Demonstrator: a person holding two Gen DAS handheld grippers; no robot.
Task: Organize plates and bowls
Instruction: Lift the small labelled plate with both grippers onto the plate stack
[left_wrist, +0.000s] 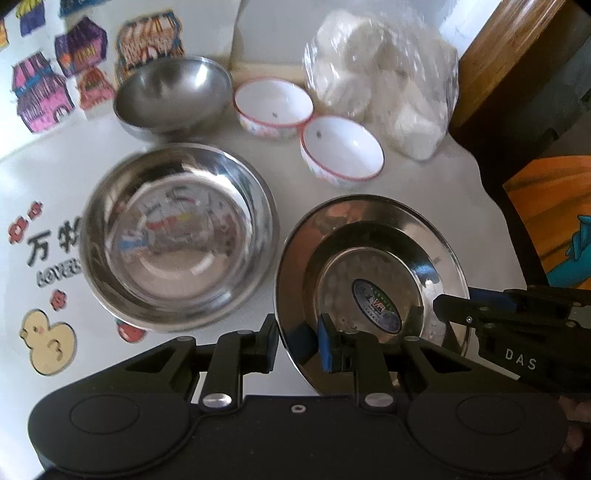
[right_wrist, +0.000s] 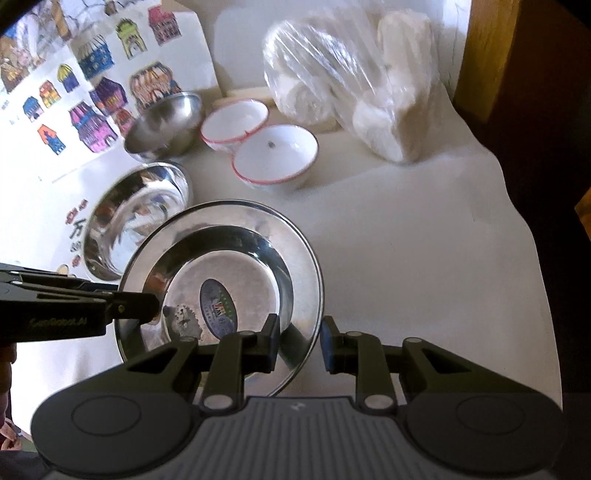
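On the table (left_wrist: 424, 206), a steel bowl (left_wrist: 179, 236) sits left of the steel plate (left_wrist: 369, 280). The left gripper (left_wrist: 297, 343) straddles the plate's near-left rim, jaws open; the right gripper (right_wrist: 298, 343) brackets its right rim, also open.

The steel plate (left_wrist: 369, 266) hides its near rim behind the left gripper (left_wrist: 298, 341); its sticker (left_wrist: 376, 306) print is too small to read; the far plastic bag (left_wrist: 384, 81) looks blurred, perhaps holding white rolls.
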